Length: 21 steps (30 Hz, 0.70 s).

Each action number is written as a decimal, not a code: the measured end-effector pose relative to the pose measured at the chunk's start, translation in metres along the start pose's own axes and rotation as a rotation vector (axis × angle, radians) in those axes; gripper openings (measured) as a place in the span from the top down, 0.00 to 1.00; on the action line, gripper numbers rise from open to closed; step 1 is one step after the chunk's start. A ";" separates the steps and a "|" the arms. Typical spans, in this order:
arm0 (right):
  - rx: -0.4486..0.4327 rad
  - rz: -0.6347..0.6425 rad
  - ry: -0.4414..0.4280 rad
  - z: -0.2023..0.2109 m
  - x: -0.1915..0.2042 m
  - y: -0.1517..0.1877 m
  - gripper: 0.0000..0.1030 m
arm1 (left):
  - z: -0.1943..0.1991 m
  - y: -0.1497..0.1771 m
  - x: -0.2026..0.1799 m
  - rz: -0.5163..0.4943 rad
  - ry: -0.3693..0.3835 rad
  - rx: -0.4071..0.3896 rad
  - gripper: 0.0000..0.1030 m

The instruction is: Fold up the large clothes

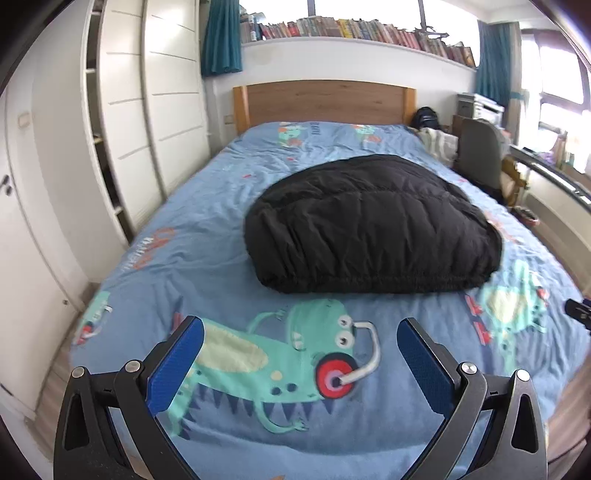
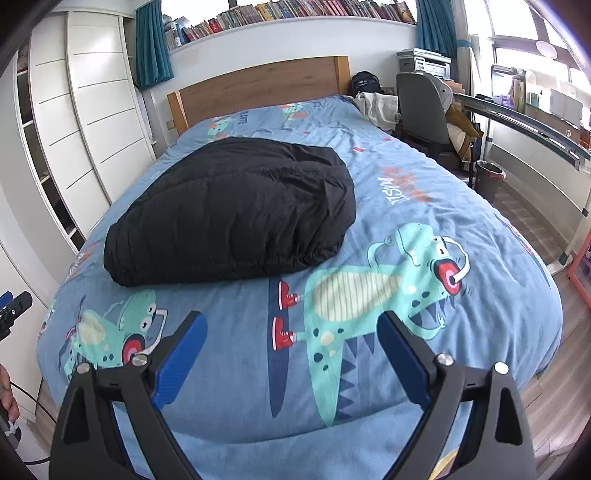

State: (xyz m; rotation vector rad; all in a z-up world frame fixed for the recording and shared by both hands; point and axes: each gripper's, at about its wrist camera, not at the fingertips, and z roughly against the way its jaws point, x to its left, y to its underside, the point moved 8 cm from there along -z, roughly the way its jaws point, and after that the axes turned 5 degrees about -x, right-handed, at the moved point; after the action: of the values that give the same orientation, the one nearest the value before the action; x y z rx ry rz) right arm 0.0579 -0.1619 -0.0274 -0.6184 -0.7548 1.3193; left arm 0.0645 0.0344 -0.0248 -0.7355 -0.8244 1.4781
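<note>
A bedroom bed with a blue dinosaur-print duvet [image 1: 207, 236] carries the folded black quilted puffer coat [image 1: 369, 225] mid-frame, looking finished; left gripper [image 1: 300, 343] and right gripper [image 2: 291, 339], wide open and empty, hang over the bare cover below it.

Lay spread over the bed: a blue dinosaur-print duvet [image 1: 207, 236]. Stood behind it: a wooden headboard [image 1: 325, 101]. Ran above: a shelf of books [image 1: 354, 29]. Hung alongside: teal curtains [image 1: 221, 37]. Lined one side: white wardrobes [image 1: 147, 110]. Waited opposite: a grey chair [image 2: 421, 107].
</note>
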 end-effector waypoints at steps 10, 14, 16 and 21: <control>0.031 -0.005 -0.002 -0.004 -0.003 0.022 0.09 | 0.003 0.024 -0.007 -0.017 0.022 0.024 0.00; 0.043 -0.006 0.002 -0.008 -0.005 0.028 0.09 | -0.001 0.032 -0.009 -0.013 0.029 0.044 0.00; 0.050 -0.006 0.002 -0.009 -0.006 0.031 0.09 | -0.003 0.034 -0.010 -0.009 0.032 0.049 0.00; 0.066 -0.008 0.006 -0.014 -0.008 0.038 0.09 | -0.006 0.039 -0.012 0.005 0.047 0.065 0.00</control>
State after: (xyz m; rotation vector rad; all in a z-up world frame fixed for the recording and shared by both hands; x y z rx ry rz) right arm 0.0444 -0.1637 -0.0666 -0.5660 -0.7053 1.3297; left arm 0.0496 0.0219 -0.0611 -0.7215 -0.7366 1.4797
